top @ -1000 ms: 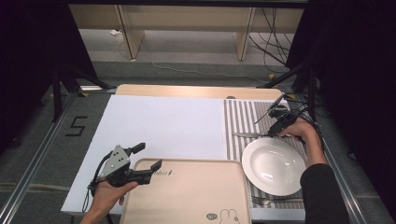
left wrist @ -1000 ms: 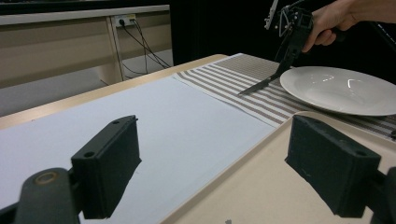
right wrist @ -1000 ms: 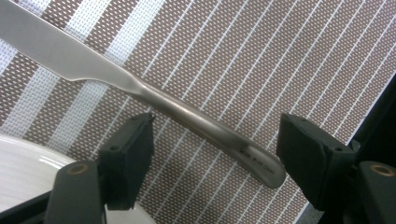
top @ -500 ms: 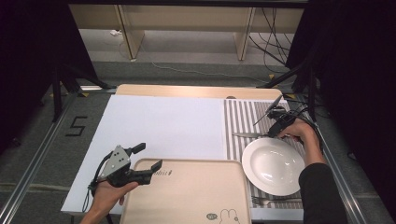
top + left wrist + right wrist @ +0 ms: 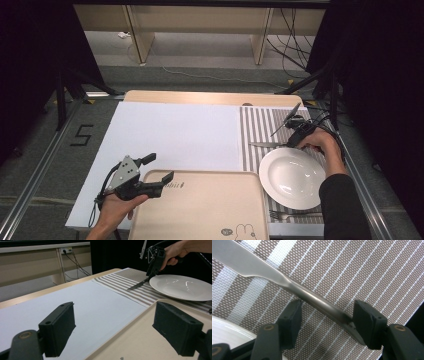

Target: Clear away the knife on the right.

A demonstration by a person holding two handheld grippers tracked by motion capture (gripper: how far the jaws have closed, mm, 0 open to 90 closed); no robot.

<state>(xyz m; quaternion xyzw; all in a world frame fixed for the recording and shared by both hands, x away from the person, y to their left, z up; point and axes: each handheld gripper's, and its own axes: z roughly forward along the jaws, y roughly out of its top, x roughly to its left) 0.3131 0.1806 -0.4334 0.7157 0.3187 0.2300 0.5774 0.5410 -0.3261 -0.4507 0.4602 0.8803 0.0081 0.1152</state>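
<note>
Against the frames from a second and half a second back, almost no change was seen in the high view. The left gripper (image 5: 159, 169) was held in the same place at the near left of the table, jaws spread wide, nothing between them. One jaw was seen over the white sheet (image 5: 175, 130), the other over the far left corner of the beige tray (image 5: 210, 210); contact with the tray could not be told.

The right gripper (image 5: 295, 139) was likewise found where it had been, at the far right over the striped placemat (image 5: 260, 125), tilted down toward the knife (image 5: 265, 145). In the right gripper view the jaws were seen parted, with the knife's handle (image 5: 322, 305) lying diagonally between the two pads (image 5: 367, 322). The handle appeared to run up against the right pad, while a gap was left at the left one. No grip on the knife was confirmed. Whether the knife had shifted at all could not be told at the earlier frames' size.

The knife was lying flat on the placemat, blade pointing toward the white sheet, just beyond the white plate (image 5: 292, 177). The plate sat on the placemat, just beside the tray's right edge. A fork (image 5: 290, 216) was seen at the near edge of the placemat, partly under the plate's rim.
</note>
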